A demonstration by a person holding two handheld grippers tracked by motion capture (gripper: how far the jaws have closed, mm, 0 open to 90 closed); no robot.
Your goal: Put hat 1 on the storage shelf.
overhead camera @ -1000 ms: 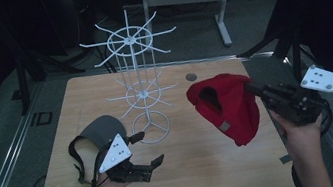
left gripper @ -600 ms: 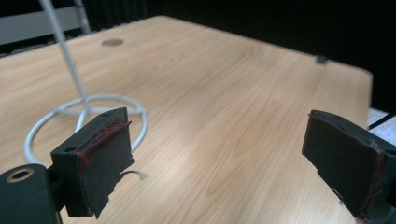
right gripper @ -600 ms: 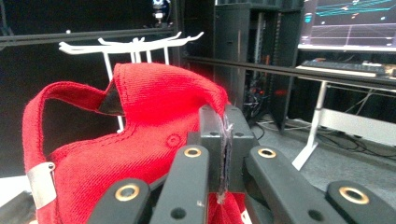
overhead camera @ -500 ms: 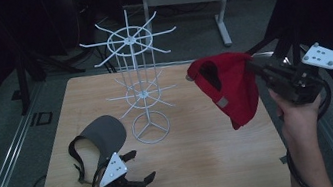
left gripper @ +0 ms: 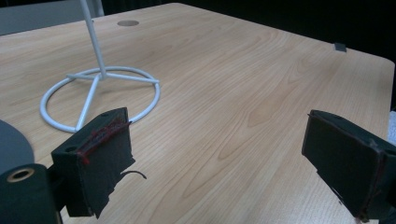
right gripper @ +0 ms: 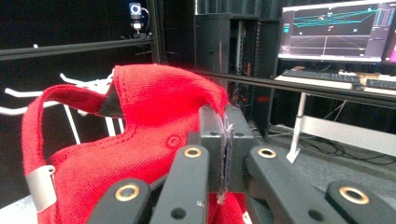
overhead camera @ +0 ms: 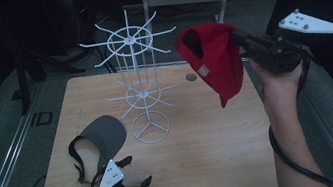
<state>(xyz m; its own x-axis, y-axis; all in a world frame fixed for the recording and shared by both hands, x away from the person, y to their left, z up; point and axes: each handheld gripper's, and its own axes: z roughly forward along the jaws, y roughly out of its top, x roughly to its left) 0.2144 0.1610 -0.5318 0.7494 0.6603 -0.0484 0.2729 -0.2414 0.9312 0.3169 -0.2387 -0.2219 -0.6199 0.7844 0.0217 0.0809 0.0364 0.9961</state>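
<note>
A red cap (overhead camera: pixel 215 60) hangs in the air to the right of the white wire rack (overhead camera: pixel 138 85), level with the rack's top spokes. My right gripper (overhead camera: pixel 242 43) is shut on the cap's back edge; in the right gripper view the red cap (right gripper: pixel 140 140) bunches over the closed right gripper (right gripper: pixel 224 154). A grey cap (overhead camera: pixel 103 136) lies on the table left of the rack's ring base. My left gripper (overhead camera: pixel 130 177) rests low near the table's front edge, open with nothing between its pads (left gripper: pixel 105 154); the rack's ring base (left gripper: pixel 100 93) lies ahead of it.
The wooden table (overhead camera: pixel 205 158) has a small round hole (overhead camera: pixel 191 77) near its far edge. Metal rails run along both sides of the table. A desk frame stands behind, and a lit monitor (right gripper: pixel 334 30) with keyboard sits beyond the rack.
My right gripper has lifted the red cap off the table and carried it up toward the rack's top. My left gripper has sunk toward the table's front edge, still open.
</note>
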